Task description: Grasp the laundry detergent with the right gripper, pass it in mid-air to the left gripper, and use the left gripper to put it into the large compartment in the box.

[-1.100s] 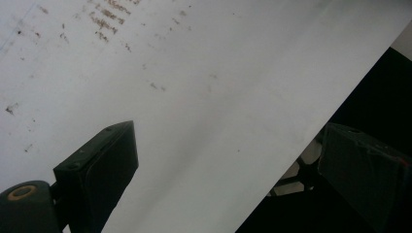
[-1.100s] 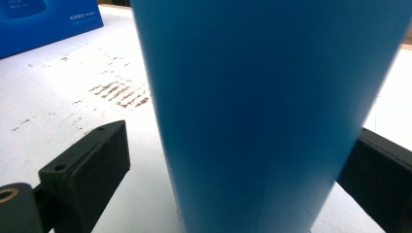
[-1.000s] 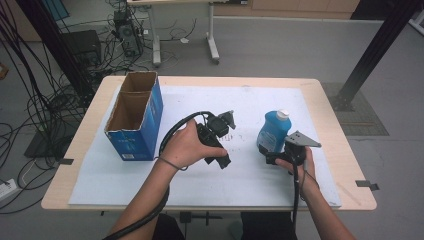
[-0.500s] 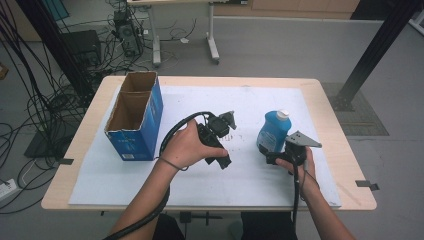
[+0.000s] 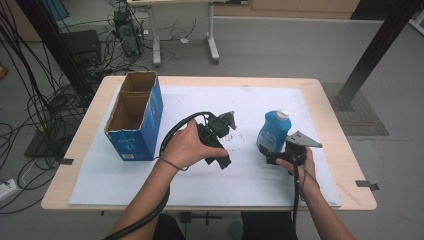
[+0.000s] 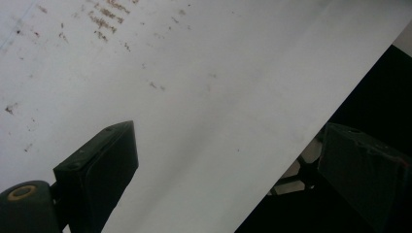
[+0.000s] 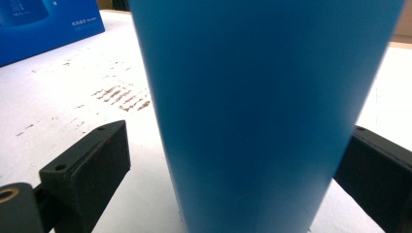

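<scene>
Since nothing has shifted across the last second, the right claw (image 5: 270, 156) remains parked with its jaws wide on either side of the blue plastic bottle with the white cap (image 5: 273, 131), not yet closed on it; my guess is the squeeze comes next. That bottle stands upright and capped on the white-covered counter (image 5: 250, 185). Nearby, the left claw (image 5: 222, 125) hovers wide and empty. Both compartments of the open blue cardboard box (image 5: 135, 117) look empty.

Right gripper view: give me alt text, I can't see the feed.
A blue bottle stands upright between the right gripper's open black jaws, with a gap showing on the left side. Behind it lie the stained white mat and a corner of a blue box.
</scene>
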Action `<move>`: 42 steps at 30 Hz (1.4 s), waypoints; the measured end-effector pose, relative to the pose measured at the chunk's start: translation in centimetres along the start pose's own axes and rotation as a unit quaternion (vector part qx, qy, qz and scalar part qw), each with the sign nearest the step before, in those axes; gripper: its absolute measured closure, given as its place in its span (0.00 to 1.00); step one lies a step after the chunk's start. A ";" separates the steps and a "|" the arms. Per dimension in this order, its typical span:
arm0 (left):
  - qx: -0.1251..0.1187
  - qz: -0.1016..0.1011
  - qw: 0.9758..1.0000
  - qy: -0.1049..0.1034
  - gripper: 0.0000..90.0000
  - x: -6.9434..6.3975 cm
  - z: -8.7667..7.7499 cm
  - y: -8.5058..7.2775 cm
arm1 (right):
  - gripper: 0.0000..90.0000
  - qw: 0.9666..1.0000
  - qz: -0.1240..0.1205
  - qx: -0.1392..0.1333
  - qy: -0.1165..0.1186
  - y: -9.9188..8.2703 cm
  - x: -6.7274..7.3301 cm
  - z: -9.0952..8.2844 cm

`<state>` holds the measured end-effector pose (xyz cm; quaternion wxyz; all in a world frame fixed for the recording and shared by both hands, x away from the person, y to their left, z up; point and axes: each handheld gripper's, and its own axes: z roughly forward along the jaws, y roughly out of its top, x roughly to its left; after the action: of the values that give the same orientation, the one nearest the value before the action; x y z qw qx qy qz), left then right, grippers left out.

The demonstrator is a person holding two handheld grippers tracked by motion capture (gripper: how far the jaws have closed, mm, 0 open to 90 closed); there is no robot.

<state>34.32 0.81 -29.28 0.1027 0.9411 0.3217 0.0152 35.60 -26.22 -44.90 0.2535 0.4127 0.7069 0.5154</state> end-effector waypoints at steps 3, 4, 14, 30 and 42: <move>0.000 0.000 1.000 0.001 0.08 0.0 0.0 0.0 | 0.04 1.000 0.001 0.000 0.000 0.0 0.0 0.0; 0.000 0.000 1.000 0.000 0.08 0.0 0.0 0.0 | 0.04 1.000 0.000 0.000 0.000 0.0 0.0 0.0; 0.002 0.001 1.000 -0.001 0.08 0.0 0.1 0.1 | 0.04 1.000 0.002 -0.002 0.000 0.0 -0.1 0.0; 0.003 0.001 1.000 -0.003 0.08 0.0 0.2 0.2 | 0.04 1.000 0.002 -0.004 0.000 0.0 -0.1 0.0; 0.002 -0.002 1.000 -0.002 0.08 0.2 0.1 0.1 | 0.04 1.000 0.001 -0.007 0.003 0.0 0.0 0.1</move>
<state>34.53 0.83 -29.42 0.1020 0.9408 0.3230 0.0124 35.70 -26.14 -44.91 0.2536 0.4103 0.7034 0.5221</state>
